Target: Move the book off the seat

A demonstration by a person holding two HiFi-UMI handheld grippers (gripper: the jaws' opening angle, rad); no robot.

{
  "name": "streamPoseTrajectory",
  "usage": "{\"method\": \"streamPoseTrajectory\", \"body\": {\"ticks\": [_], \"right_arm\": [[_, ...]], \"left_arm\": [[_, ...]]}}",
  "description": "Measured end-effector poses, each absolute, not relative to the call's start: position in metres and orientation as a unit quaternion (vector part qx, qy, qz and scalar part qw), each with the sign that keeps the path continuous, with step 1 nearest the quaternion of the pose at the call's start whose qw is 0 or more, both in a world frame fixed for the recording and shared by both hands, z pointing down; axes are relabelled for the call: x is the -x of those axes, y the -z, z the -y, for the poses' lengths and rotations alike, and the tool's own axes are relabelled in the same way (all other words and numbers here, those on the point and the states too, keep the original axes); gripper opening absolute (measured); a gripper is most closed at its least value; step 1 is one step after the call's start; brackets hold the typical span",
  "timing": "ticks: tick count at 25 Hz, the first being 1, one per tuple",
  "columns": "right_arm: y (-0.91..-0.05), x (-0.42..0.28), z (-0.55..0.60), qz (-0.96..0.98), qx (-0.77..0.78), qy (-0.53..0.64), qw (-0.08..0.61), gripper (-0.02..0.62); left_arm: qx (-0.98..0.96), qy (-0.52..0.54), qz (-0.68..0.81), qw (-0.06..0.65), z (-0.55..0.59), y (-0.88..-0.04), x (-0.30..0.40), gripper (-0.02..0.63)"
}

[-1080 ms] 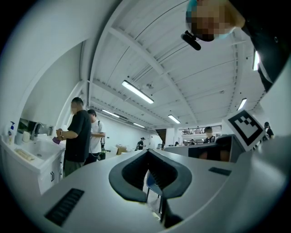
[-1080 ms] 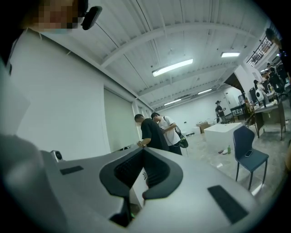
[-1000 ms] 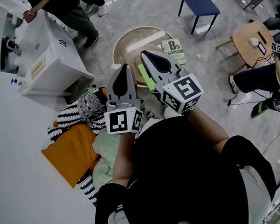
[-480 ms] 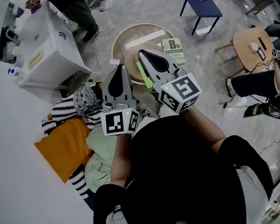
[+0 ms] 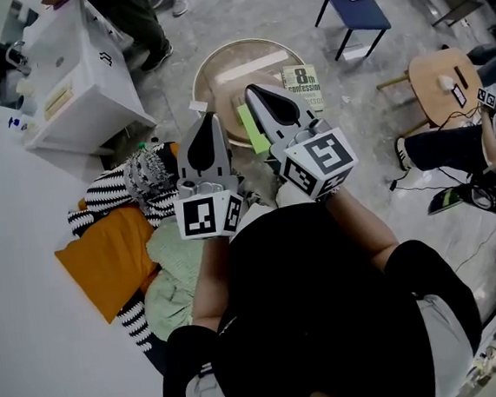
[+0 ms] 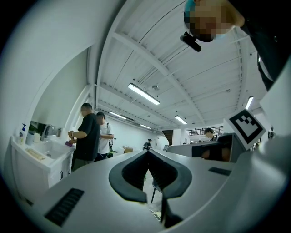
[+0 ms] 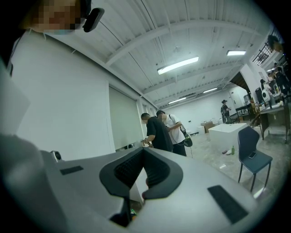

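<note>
Book (image 5: pixel 302 87) flat on round seat (image 5: pixel 222 69), left tongs (image 5: pixel 209 120) and right tongs (image 5: pixel 253 91) closed

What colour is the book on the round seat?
The book is olive-yellow with black lettering; it shows best in the head view.

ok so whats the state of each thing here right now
book: closed, flat, cover up, on the seat at its rim
seat: upright, book on it
left gripper: shut, empty
right gripper: shut, empty
blue chair: upright, small dark thing on it
clothes: heaped on the floor
</note>
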State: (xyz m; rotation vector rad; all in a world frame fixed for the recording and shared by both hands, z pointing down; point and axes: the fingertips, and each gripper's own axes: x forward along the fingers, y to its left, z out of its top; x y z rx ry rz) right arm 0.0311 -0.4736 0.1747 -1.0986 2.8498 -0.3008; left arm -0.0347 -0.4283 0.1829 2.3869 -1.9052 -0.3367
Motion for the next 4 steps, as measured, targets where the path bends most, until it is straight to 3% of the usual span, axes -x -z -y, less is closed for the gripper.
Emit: {"method": "streamPoseTrajectory", "body": {"ticks": [4], "right_arm": [[-0.1776, -0.0306, 0.474, -0.927, 0.359, 0.099, 0.036, 0.014]], "left_arm": [[-0.779, 0.105, 0.617, 0.034, 0.4275, -0.1868, 0.0332, 0.009]]}}
